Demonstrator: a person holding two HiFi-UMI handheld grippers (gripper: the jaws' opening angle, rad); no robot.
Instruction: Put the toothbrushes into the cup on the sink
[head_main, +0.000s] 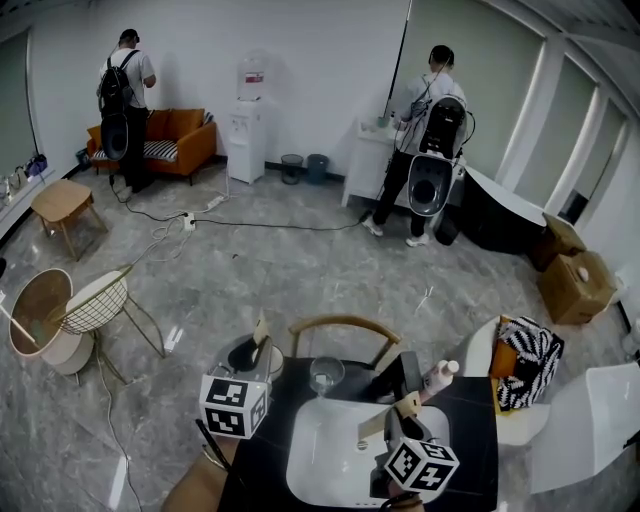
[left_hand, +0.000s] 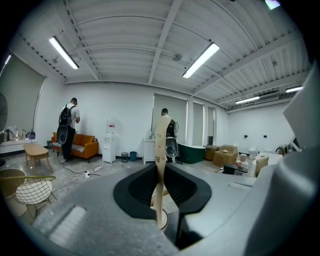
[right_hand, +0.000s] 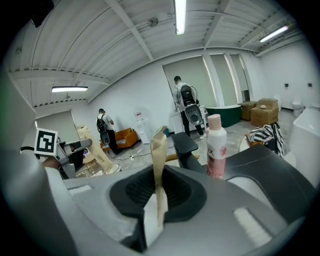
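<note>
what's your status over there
Left tongs shut on tan paper-wrapped toothbrush; right tongs shut on second toothbrush. Clear glass cup upright behind white basin. Black faucet beside it.

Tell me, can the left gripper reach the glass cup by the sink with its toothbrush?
Probably yes. The left gripper, shut on a wrapped toothbrush, sits close beside the cup, and nothing stands between them in the head view. The cup's top is open.

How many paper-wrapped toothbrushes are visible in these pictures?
2. One toothbrush stands between the left gripper's jaws, the other toothbrush between the right gripper's jaws. More may be hidden.
</note>
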